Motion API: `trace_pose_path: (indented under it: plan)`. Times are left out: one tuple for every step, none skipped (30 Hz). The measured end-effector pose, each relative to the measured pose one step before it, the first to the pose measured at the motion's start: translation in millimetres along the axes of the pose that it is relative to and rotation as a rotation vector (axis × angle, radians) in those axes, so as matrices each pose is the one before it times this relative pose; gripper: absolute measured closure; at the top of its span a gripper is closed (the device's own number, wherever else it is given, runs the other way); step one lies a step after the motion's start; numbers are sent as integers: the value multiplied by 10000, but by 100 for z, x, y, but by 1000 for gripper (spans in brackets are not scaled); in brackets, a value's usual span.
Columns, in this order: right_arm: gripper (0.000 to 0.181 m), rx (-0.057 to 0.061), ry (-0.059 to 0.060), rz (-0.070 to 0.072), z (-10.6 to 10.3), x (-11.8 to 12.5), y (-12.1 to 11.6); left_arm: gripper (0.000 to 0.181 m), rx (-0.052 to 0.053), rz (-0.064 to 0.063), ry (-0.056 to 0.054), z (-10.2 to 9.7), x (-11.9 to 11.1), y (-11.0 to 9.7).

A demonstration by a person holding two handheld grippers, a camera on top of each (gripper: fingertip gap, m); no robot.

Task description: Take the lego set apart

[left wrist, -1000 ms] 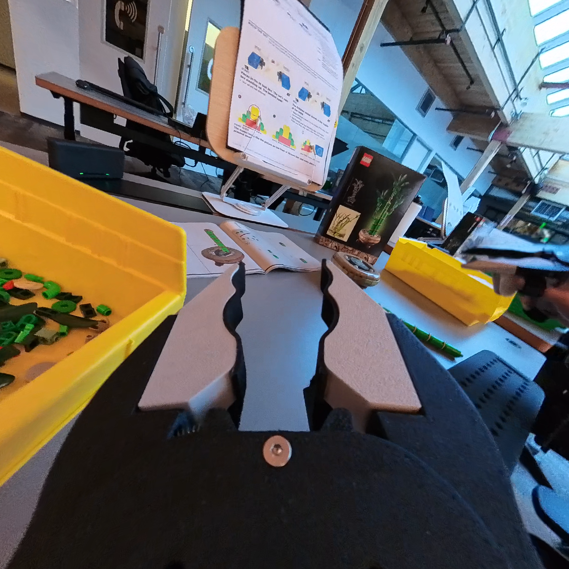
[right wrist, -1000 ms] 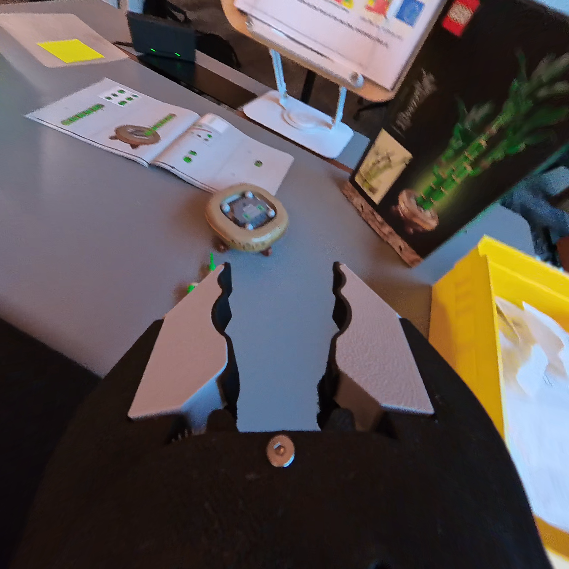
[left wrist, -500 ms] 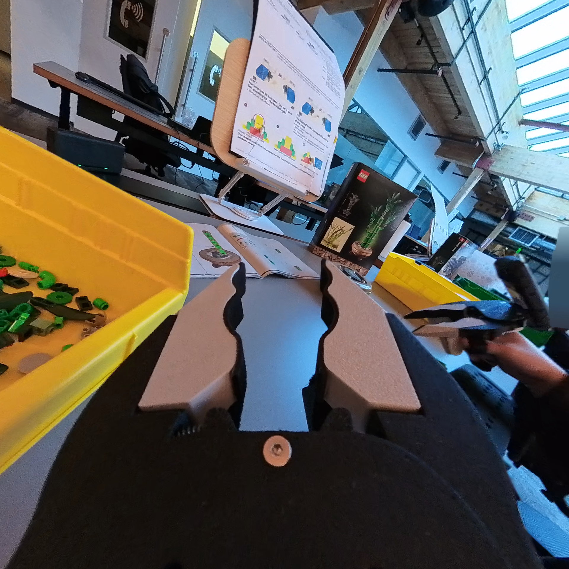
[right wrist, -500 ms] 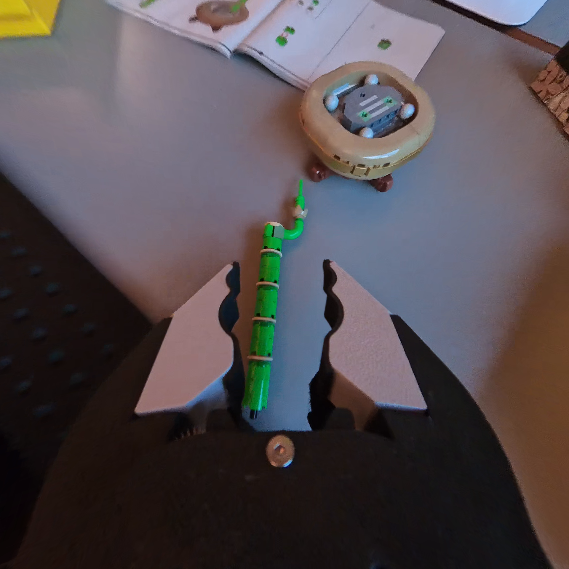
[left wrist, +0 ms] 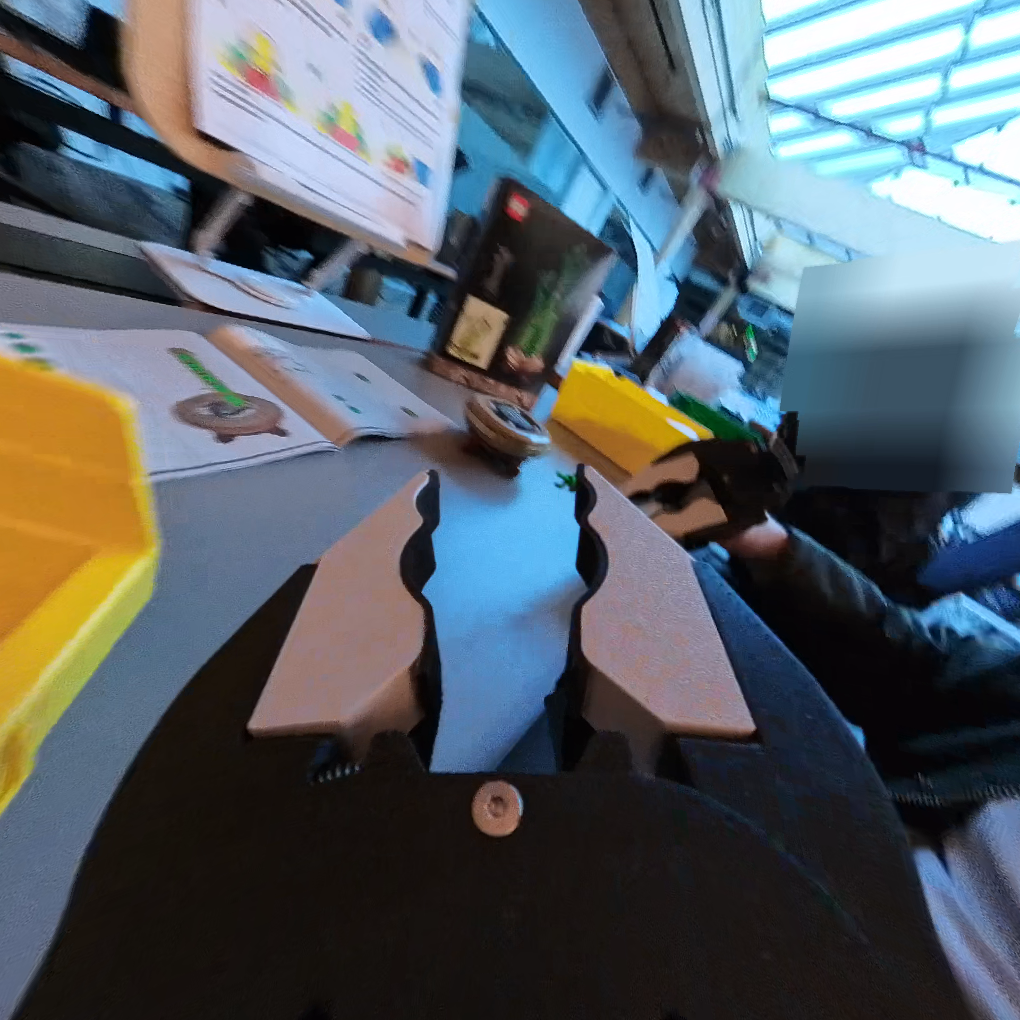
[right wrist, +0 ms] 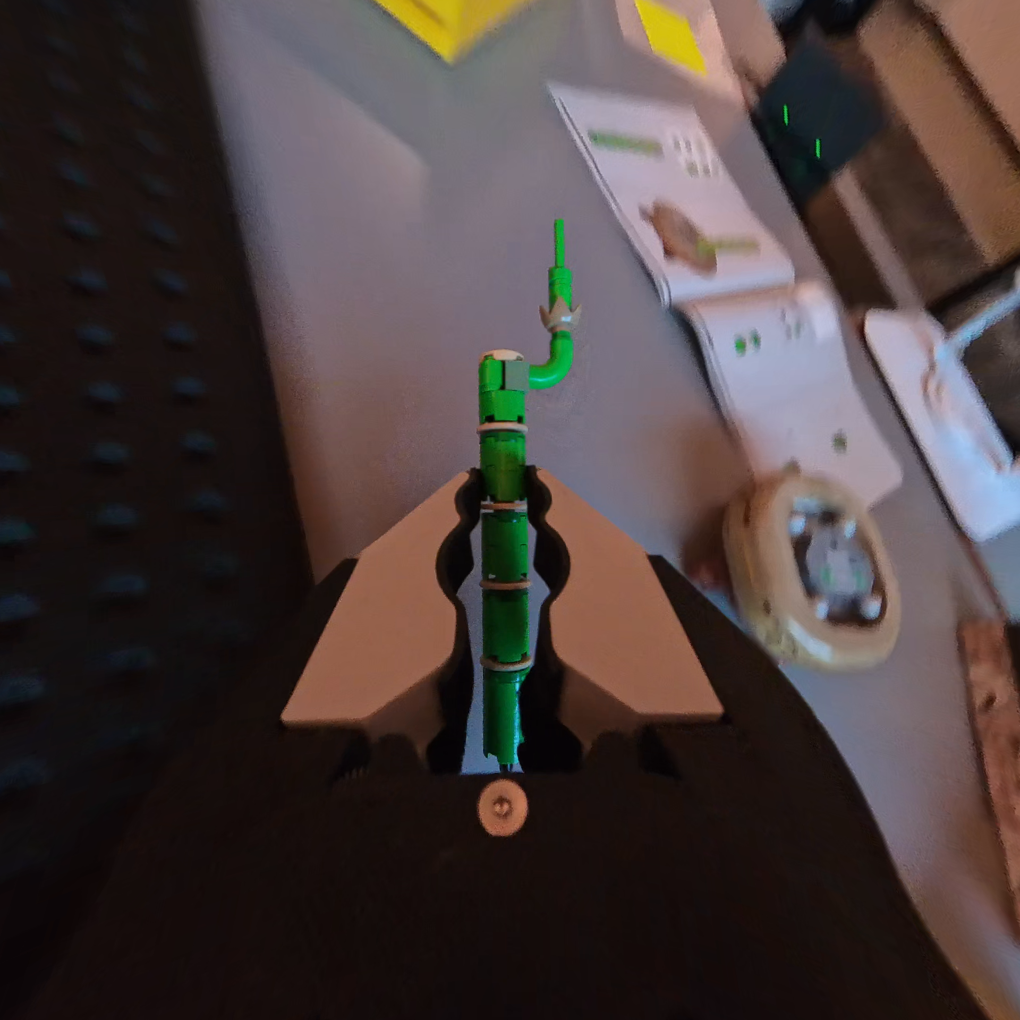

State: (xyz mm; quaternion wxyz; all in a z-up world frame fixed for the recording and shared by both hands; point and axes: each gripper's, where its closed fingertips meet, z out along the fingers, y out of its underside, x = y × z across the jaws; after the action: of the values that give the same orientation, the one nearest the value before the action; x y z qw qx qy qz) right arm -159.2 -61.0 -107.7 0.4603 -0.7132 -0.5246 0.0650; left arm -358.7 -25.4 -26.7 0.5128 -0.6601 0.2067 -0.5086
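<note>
My right gripper [right wrist: 502, 476] is shut on a green lego bamboo stalk [right wrist: 501, 425] with tan rings. The stalk lies lengthwise between the fingers, and its curved green shoot [right wrist: 558, 331] sticks out past the tips. The tan round lego pot base [right wrist: 811, 574] stands on the grey table to its right and also shows in the left wrist view [left wrist: 506, 430]. My left gripper [left wrist: 503, 480] is open and empty above the table. The right gripper [left wrist: 679, 497] shows to its right, held by a hand, with a bit of green [left wrist: 566, 481] at its tip.
An open instruction booklet [left wrist: 232, 392] [right wrist: 717, 287] lies on the table. A yellow bin [left wrist: 60, 530] stands at the left, another yellow bin [left wrist: 612, 425] at the far right. The dark lego box [left wrist: 524, 292] and a document stand [left wrist: 331, 110] are at the back. A black studded mat [right wrist: 110, 386] borders the table. There is about 25 centimetres between the tips of the two grippers.
My right gripper closed on the green stalk, lifted it and turned. My left gripper swung right and lower toward the pot base, still open.
</note>
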Motion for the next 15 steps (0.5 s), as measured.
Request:
trace_pose_path:
  plan:
    - [167, 294, -165, -349, 323, -273, -1266, 128, -551, 378, 317, 880, 897, 104]
    - [167, 153, -305, -180, 436, -263, -1022, 124, -526, 451, 184, 898, 704, -101]
    - [167, 66, -403, -58, 488, -254, -863, 123, -546, 510, 32, 849, 364, -181]
    - [166, 183, -299, -30, 460, 2, -1007, 122, -600, 543, -259, 776, -311, -165]
    - [167, 292, -363, 13, 436, 35, -1093, 121, -496, 527, -339, 715, -651, -281]
    - [167, 209, -616, 196, 459, -168, -901, 121, -318, 410, 54, 662, -202, -389]
    - [167, 82, -720, 400, 452, -164, -620, 125, -231, 189, 499, 609, 307, -345]
    - [167, 43, -598, 444, 428, 134, -384, 130, -222, 5, 662, 582, 358, -144]
    - [167, -19, -633, 418, 386, 122, -70, 129, -146, -50, 431, 542, -125, 25]
    - [167, -46, -463, 412, 295, 353, 90, 131, -25, -37, 177, 489, -508, 217]
    - [167, 62, -296, 357, 217, 495, 102, 135, 48, -26, 135, 453, -497, 460]
    - [167, 87, -298, 261, 180, 291, 213, 145, 234, 86, 161, 338, -288, 406]
    - [167, 52, -99, 144, 140, 319, 327, 153, 637, 138, 33, 161, -195, 122]
    - [167, 90, 23, -18, 102, 251, 405, 157, 698, 99, -2, -33, -43, 215]
    - [167, 65, -45, -117, 87, -5, 541, 158, 140, -58, 30, -17, 45, 606]
